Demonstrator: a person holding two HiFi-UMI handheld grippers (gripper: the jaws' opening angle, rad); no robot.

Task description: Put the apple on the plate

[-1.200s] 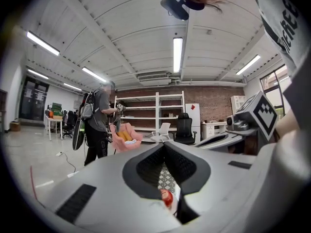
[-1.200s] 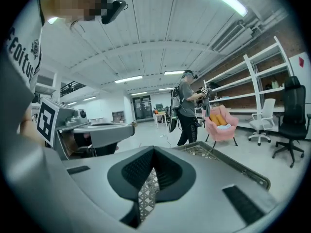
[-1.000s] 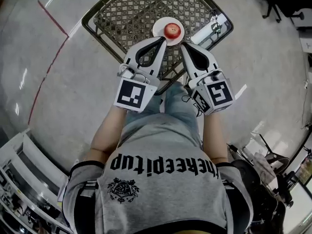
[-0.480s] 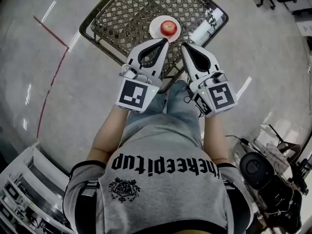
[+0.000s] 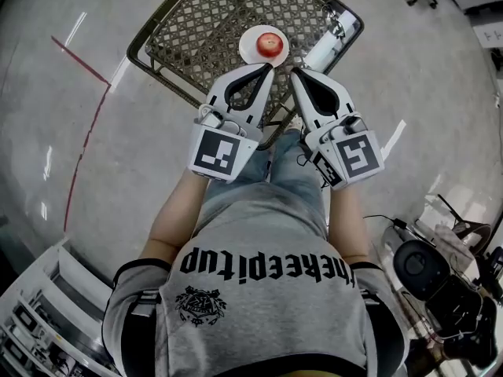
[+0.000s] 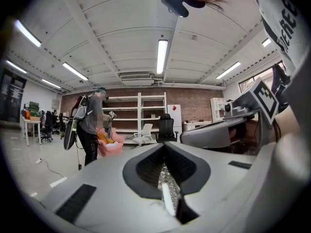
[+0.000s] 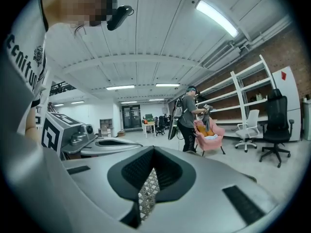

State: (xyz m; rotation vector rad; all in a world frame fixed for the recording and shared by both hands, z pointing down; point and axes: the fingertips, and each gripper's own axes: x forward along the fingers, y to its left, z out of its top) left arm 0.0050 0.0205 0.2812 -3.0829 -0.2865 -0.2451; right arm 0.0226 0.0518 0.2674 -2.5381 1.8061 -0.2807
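Already the apple (image 5: 269, 44) sits on the white plate (image 5: 248, 51), which stands on the dark mesh table (image 5: 196, 22) near its closer edge. Seen from the head view, the left tool (image 5: 266, 68) and the right tool (image 5: 295, 73) are held side by side just short of the plate, tips pointing toward it and touching neither plate nor fruit. Each tool's own view shows its jaws pressed together at the tips with nothing pinched; only the table's mesh shows through the hollow behind them. A white object (image 5: 324, 47) lies at the table's right edge, too small to identify. Both tools point nearly level, out over a grey floor (image 5: 94, 179) marked with a red line (image 5: 77, 144).
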